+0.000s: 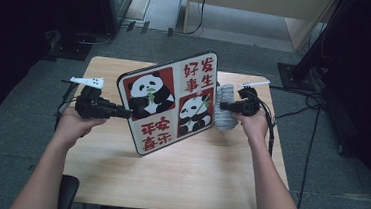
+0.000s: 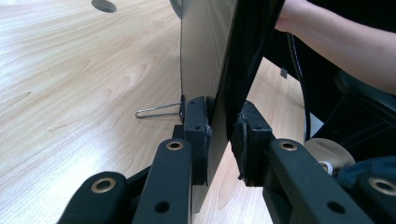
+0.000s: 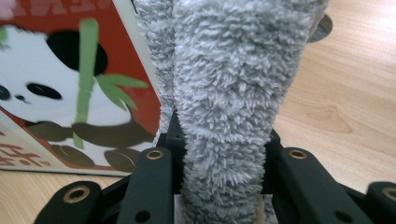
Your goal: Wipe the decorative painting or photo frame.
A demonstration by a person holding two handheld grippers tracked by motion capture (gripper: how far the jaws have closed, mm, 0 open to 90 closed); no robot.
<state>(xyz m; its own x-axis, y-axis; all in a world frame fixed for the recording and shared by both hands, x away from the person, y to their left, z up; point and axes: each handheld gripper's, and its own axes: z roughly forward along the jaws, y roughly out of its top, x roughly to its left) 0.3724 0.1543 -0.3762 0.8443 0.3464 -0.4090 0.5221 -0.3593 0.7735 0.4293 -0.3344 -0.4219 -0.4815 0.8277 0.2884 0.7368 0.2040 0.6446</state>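
Observation:
A square board [image 1: 170, 102] printed with pandas and red characters stands tilted above the wooden table [image 1: 177, 179]. My left gripper [image 1: 126, 113] is shut on its left edge; in the left gripper view the pads [image 2: 198, 135] clamp the thin board [image 2: 205, 56] edge-on. A fluffy grey cloth [image 1: 226, 107] hangs by the board's right edge, with my right gripper [image 1: 223, 106] shut on it. The right gripper view has the grey cloth [image 3: 229, 93] bunched between the jaws, right beside the panda board [image 3: 70, 88].
A thin wire stand [image 2: 156, 112] sticks out from the board's back over the table. A round hole [image 2: 103, 5] is in the tabletop farther off. Cables [image 1: 303, 111] and dark equipment stands [image 1: 296, 68] surround the table on the floor.

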